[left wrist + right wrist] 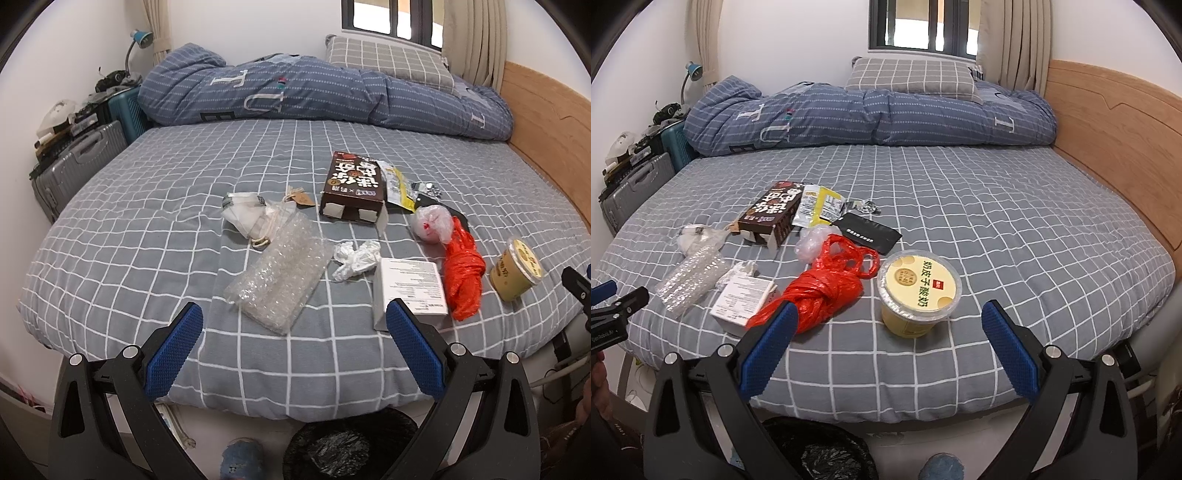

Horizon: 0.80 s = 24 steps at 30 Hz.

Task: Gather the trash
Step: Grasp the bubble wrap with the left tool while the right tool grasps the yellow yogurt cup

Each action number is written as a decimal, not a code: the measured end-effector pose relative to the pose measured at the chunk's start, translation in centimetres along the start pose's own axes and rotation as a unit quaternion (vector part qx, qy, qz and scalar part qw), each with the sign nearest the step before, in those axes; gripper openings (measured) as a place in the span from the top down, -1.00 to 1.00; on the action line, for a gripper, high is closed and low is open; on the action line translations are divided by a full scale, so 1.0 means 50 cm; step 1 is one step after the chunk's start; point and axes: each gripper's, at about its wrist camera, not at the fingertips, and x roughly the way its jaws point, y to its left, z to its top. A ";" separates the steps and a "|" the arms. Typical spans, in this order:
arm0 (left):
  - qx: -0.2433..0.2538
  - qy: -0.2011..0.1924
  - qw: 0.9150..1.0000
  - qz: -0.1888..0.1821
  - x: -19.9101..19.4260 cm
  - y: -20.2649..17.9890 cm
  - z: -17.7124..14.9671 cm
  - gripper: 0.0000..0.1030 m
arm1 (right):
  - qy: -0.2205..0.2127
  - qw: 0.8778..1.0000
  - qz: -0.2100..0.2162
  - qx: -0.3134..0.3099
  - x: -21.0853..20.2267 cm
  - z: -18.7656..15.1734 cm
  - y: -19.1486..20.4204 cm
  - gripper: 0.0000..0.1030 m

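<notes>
Trash lies scattered over the near half of the bed [110,229], and below its near edge a black-lined bin [351,446] stands on the floor, under both grippers. The left gripper [293,321] hangs wide open and empty over the mattress edge; just ahead, between its fingers, is the bubble wrap [280,273], its long axis running away and slightly left. The white box [410,291] sits right by the right-hand fingertip, a crumpled white wrapper [356,258] just beyond it.

The right gripper [886,319] is spread open too, holding nothing. The yellow yogurt cup [918,293] stands upright between its fingers, a little left of centre (lid on, so it probably wants a squeeze across the body), while the knotted red plastic bag [827,288] lies beside the left fingertip, stretching away from it. By my reading the right hand is nearer the cup and bag, the left nearer the wrap and box.

Farther back sit the brown carton [772,218], a yellow sachet [820,205], a black pouch [868,230] and a white cloth bundle [247,214].
</notes>
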 end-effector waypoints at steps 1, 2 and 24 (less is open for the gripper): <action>-0.001 0.000 1.000 0.003 0.007 0.003 0.004 -0.89 | 0.003 1.000 -0.002 0.001 0.008 0.003 -0.003 -0.85; -0.001 0.001 1.000 0.005 0.014 0.005 0.008 -0.89 | 0.005 1.000 -0.006 0.001 0.018 0.005 -0.005 -0.85; 0.011 0.091 0.995 0.023 0.266 0.045 0.059 -0.88 | 0.082 0.996 -0.019 0.025 0.229 0.028 -0.048 -0.85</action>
